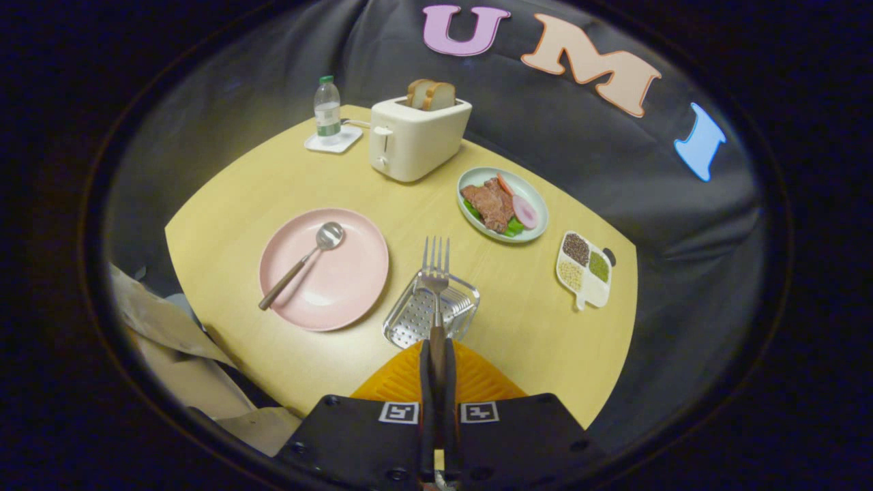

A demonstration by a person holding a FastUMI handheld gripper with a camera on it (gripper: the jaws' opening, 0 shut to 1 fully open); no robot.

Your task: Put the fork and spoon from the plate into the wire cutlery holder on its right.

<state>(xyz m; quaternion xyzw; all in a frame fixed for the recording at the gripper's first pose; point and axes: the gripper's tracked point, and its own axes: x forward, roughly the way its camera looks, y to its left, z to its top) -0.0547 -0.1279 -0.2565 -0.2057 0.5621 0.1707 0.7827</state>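
Gripper point(437, 354) clamped tight on fork point(436, 273) handle, tines pointing away. Fork hung over cutlery holder point(409, 324), probably above it, not touching, hard to say. Spoon point(307, 262) lay on pink plate point(354, 273), left of holder. Toaster point(416, 136) sat way back.

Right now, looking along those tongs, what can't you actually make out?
- Fork handle: gripper view, its lower part hidden between the tongs shut on it.
- Cutlery holder: near end hidden behind the tongs.
- Bottle label: too small to read.
- Divided dish contents: too small to identify.
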